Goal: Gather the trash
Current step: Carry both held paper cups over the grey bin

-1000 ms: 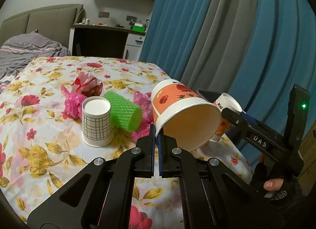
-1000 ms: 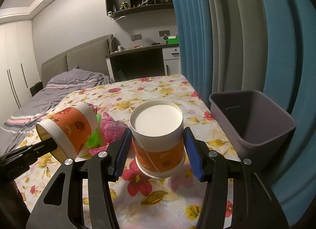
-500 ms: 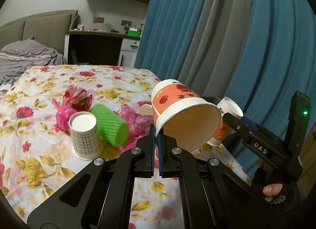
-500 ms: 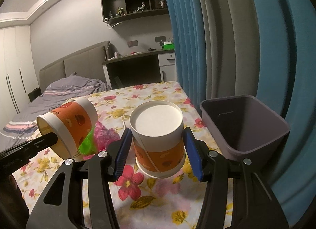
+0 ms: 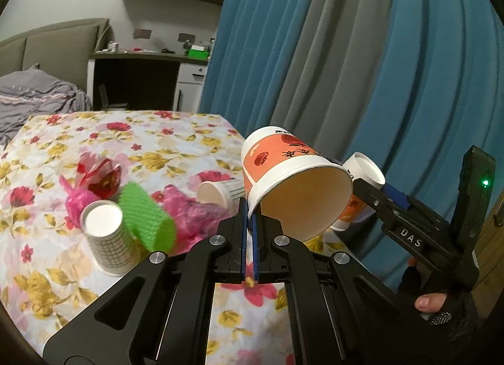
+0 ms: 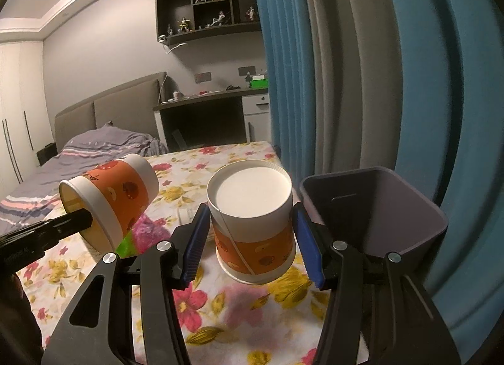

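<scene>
My left gripper is shut on the rim of an orange paper cup, held on its side above the floral table, mouth toward the camera. The same cup shows at the left of the right wrist view. My right gripper is shut on a second orange cup, upside down and lifted, blue pads pressing both sides. A grey trash bin stands just to its right, past the table's edge. On the table lie a checked cup, a tipped cup, a green mesh roll and pink wrappers.
Blue and grey curtains hang close behind the bin and the table's right edge. A bed and a dark desk lie beyond the table. A gloved hand holds the right gripper's handle at the lower right of the left wrist view.
Both grippers have risen and drifted toward the bin with their cups. The bin now looms larger at the right. The table trash has slid left and down in the left wrist view.
</scene>
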